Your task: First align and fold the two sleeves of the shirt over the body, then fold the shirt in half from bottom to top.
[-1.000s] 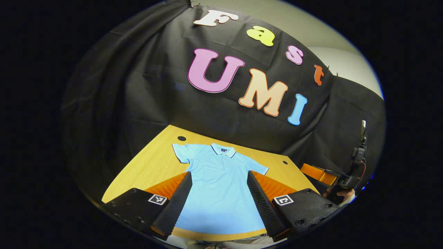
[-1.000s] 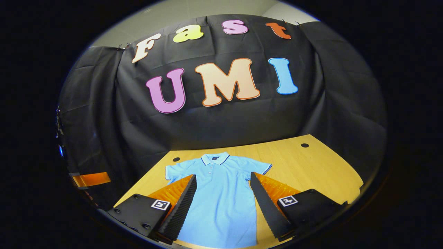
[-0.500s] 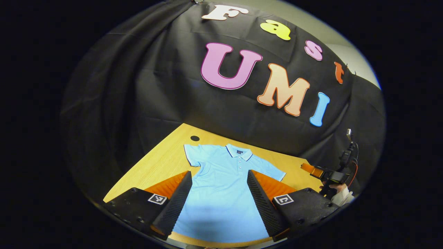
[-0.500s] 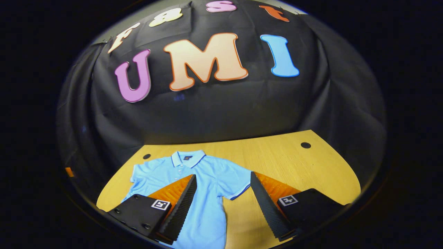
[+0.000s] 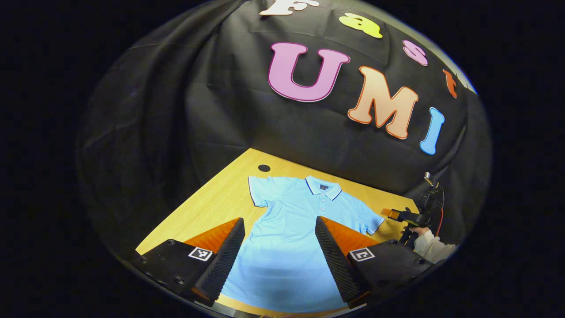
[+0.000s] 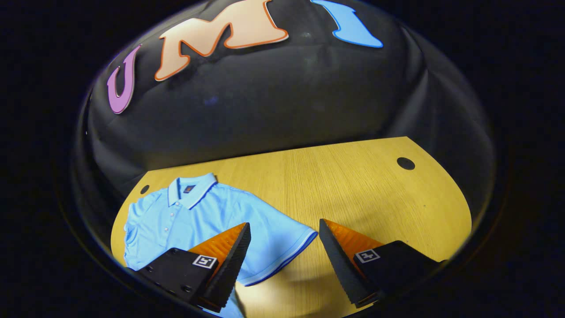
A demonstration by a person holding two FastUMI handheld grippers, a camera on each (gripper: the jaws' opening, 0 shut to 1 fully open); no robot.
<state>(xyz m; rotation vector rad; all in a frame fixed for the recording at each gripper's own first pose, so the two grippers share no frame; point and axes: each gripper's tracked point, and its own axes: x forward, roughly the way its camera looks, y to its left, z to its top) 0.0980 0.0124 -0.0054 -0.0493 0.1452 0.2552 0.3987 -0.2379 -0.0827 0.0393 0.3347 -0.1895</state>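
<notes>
A light blue polo shirt point(image 5: 291, 238) lies flat, collar away from me, on a wooden table point(image 5: 220, 207), both short sleeves spread out. My left gripper point(image 5: 279, 219) hovers open over the shirt's lower body, its fingers either side of the torso. Off to the right, the right gripper point(image 5: 408, 216) hangs by the shirt's right sleeve, held by a hand in a white sleeve point(image 5: 430, 245). In the right gripper view the shirt point(image 6: 190, 216) is at the lower left. My right gripper point(image 6: 284, 223) is open just above the right sleeve's dark-trimmed hem point(image 6: 287, 251), with nothing held.
The table point(image 6: 353, 185) stretches bare to the right of the shirt, with a round black hole point(image 6: 405, 163) near its far right corner and another hole point(image 5: 264, 168) by the left shoulder. The black cloth wall rises close behind the table.
The right gripper has swung right and dropped low toward the shirt's right sleeve. The left gripper has drifted a little left and forward. Both stayed open; the shirt has not moved.
</notes>
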